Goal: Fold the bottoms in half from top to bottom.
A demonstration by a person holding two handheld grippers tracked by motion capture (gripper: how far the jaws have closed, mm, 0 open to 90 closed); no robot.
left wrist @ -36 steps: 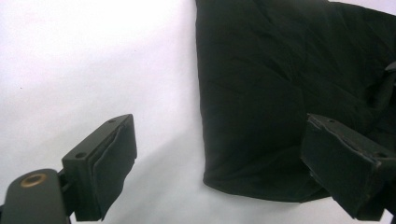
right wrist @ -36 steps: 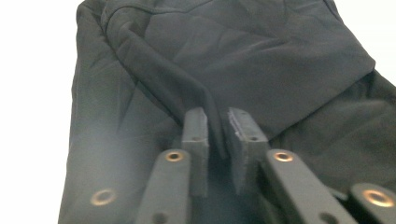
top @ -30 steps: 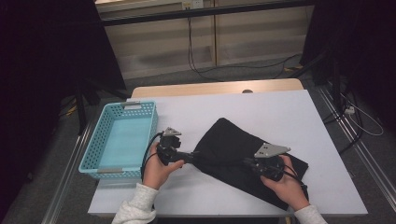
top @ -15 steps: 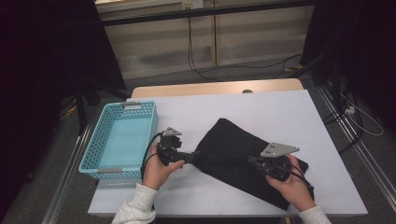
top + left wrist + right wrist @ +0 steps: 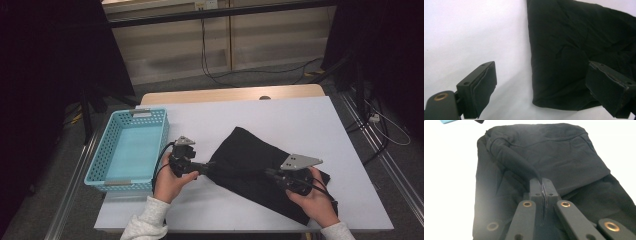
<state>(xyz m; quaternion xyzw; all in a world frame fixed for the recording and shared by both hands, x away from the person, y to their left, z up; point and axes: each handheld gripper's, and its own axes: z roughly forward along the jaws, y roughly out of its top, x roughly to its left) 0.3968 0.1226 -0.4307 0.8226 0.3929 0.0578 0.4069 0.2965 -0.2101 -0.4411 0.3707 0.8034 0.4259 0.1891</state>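
Right gripper (image 5: 541,185) clamped on a raised fold of black garment (image 5: 544,155); left gripper (image 5: 541,85) released, jaws wide, straddling the garment's corner edge on bare white table (image 5: 300,112).

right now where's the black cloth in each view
high view: the black cloth lies right of centre on the white table, between the two claws.
left gripper view: it spreads over the upper right, its folded corner between the open jaws.
right gripper view: it takes up the middle, a pinched fold running into the shut jaws.
shared landmark: the white table.
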